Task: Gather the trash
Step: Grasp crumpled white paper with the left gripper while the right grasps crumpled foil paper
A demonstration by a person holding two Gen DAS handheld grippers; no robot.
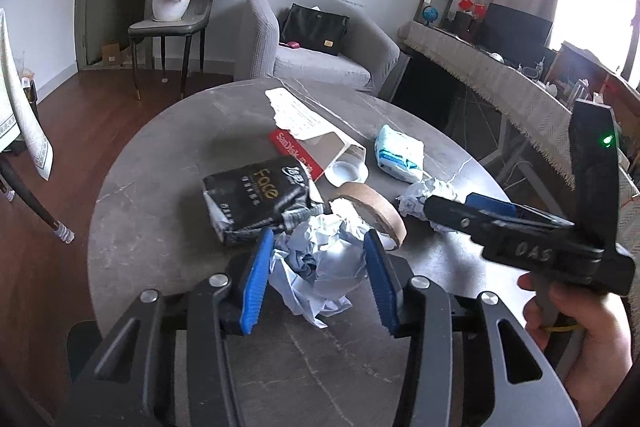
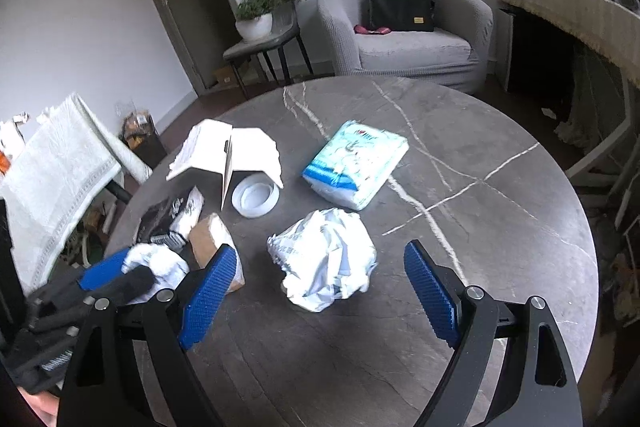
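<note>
On the round grey marble table (image 2: 500, 155), furthest left, lies a black tissue pack (image 1: 256, 197) marked "Face". Just beside it, the left gripper (image 1: 318, 267) has its blue pads spread on either side of a crumpled ball of pale paper (image 1: 320, 259); the pads flank the wad closely, but I cannot tell whether they press it. Touching that wad on its far side is a brown cardboard tape ring (image 1: 376, 207), tilted on edge.

Behind these, toward the middle of the table, a folded white card (image 2: 228, 151) stands like a tent, with a red SanDisk package (image 1: 296, 155) under it and a small white dish (image 2: 256, 197) at its foot. Right of the dish rests a blue-and-white tissue packet (image 2: 356, 163), lying flat.

Nearer the front, a second crumpled paper ball (image 2: 326, 263) sits on the table alone. The right gripper (image 2: 320, 291) hangs over it with its jaws wide apart, one pad on each side and both clear of the paper. In the left wrist view the right gripper's black body reaches in from the right, the person's hand (image 1: 576, 327) around its handle.
</note>
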